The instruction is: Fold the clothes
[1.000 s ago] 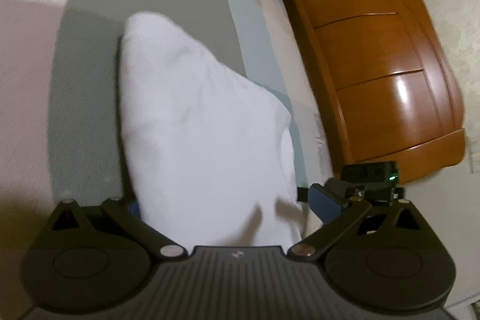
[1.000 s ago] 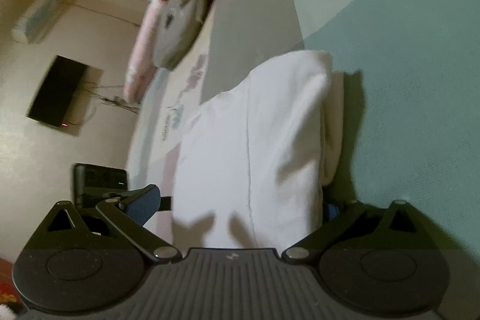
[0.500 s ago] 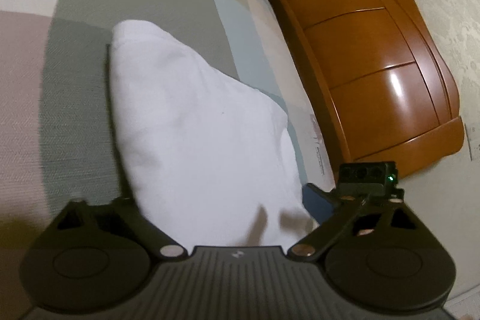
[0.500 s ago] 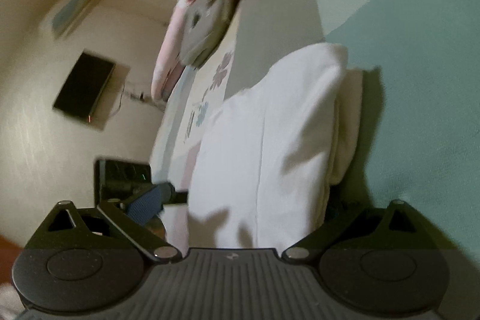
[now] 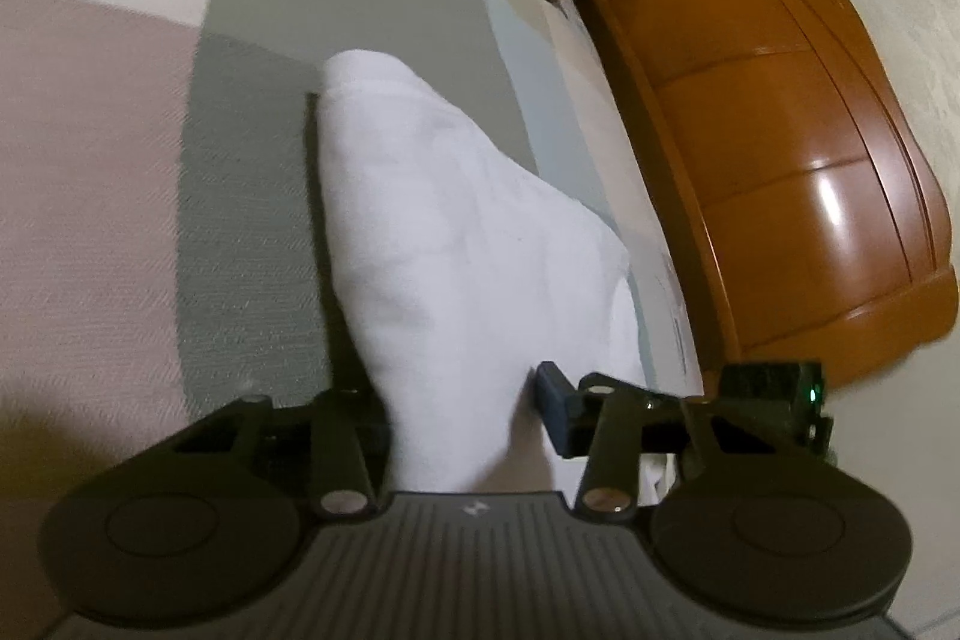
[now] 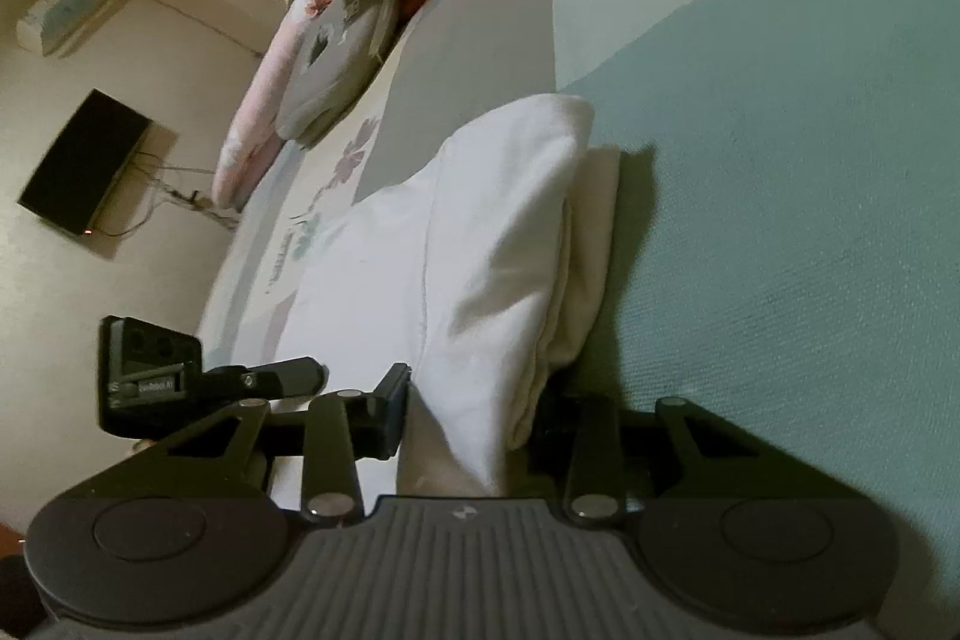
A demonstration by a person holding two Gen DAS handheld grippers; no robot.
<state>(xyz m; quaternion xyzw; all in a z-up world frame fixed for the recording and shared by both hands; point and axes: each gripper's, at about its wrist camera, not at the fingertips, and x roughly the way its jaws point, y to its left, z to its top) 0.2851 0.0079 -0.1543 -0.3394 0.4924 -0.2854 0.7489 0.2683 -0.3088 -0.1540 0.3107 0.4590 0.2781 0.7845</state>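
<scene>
Both sets of jaws just closing onto near edge of white garment (image 5: pixel 468 244) lying part-folded on bed (image 5: pixel 252 232). Left gripper (image 5: pixel 462 418) & right gripper (image 6: pixel 474 418) clamped on cloth. Best lifting both together, level, keeping edge taut, laying over far end squarely.

Label on the other gripper's camera block (image 6: pixel 153 385): small white lettering, seemingly "GenRobot A1", too small to be sure.
Gripper body (image 6: pixel 462 513): a small pale logo mark at the top middle, not letters.
Gripper body (image 5: pixel 474 509): the same small logo mark.
Bedsheet (image 6: pixel 282 256): faint printed lettering near the flowers, unreadable.
</scene>
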